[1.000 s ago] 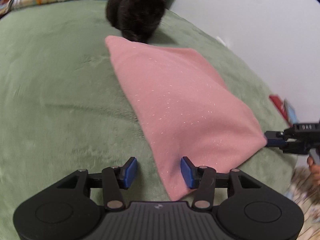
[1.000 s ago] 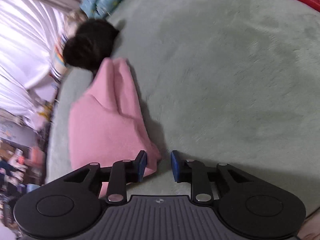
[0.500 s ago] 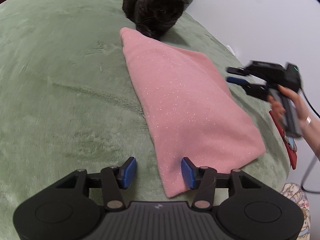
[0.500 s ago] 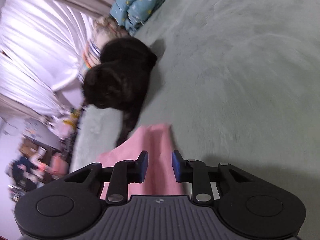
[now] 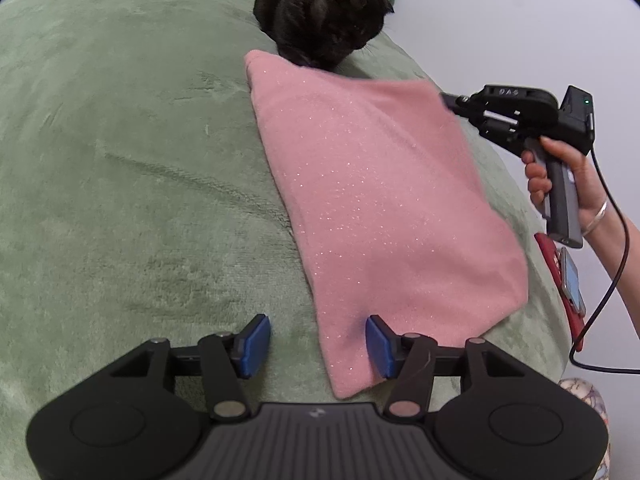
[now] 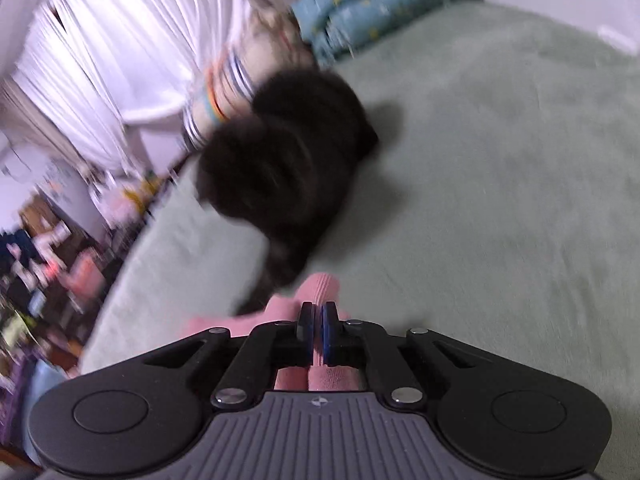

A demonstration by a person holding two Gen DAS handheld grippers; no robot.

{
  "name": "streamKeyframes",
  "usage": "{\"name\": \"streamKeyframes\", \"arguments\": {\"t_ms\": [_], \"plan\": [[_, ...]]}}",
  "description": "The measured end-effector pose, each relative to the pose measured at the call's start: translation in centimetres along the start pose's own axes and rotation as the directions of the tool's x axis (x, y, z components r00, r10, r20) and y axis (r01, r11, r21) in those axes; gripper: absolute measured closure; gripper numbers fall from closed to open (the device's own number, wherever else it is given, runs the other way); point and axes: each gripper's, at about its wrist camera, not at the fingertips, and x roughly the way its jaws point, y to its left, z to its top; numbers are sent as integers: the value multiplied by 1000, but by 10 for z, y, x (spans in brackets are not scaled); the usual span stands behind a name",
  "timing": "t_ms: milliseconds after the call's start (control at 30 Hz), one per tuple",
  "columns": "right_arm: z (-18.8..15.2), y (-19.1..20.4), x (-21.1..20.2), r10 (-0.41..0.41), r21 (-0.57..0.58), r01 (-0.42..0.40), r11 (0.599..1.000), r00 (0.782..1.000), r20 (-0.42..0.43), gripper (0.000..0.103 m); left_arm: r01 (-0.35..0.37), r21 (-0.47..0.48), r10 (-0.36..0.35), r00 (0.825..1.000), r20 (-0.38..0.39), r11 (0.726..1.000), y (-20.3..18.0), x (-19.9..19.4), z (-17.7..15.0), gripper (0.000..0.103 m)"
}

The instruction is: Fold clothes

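Note:
A folded pink garment (image 5: 380, 200) lies on the green blanket (image 5: 120, 160), its long side running away from me. My left gripper (image 5: 318, 340) hovers at the near corner with its jaws opening; the right pad (image 5: 378, 344) sits over the cloth and nothing is pinched. My right gripper (image 5: 446, 100), held by a hand (image 5: 560, 176), is at the far right corner. In the right wrist view that gripper (image 6: 318, 328) is shut on a ridge of the pink garment (image 6: 320, 288).
A black cat (image 5: 320, 12) lies at the garment's far end, touching it, and in the right wrist view the cat (image 6: 288, 168) is just ahead of the fingers. A red item with a phone (image 5: 568, 280) lies at the bed's right edge. Blue pillows (image 6: 372, 12) lie behind.
The right gripper travelled from the garment's near right corner to its far right corner and closed on the cloth there. The left gripper stayed at the near corner.

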Motion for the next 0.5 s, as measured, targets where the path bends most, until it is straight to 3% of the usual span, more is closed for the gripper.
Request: {"name": "streamKeyframes", "arguments": {"t_ms": [167,233,333,467,500], "plan": [[-10,-30,21,-159,40,164,986,981,-111,92,-20,34,20,1000,-2,999,-4,-1,2,48],[-12,-42,1,-176,98,180,979,983,-52,85,-30,44,30,1000,2,999,-7,-5,2,49],[-32,-42,-67,-111,139,100,985,991,75,80,-39,41,38,999,23,998,-8,-13,1,49],[-86,-13,-116,60,65,-64,996,996,66,78,-39,28,37,997,61,999,-8,-21,-4,49],[-111,-1,-126,100,60,-104,993,993,63,72,-43,26,41,997,69,999,-9,-21,-7,49]]}}
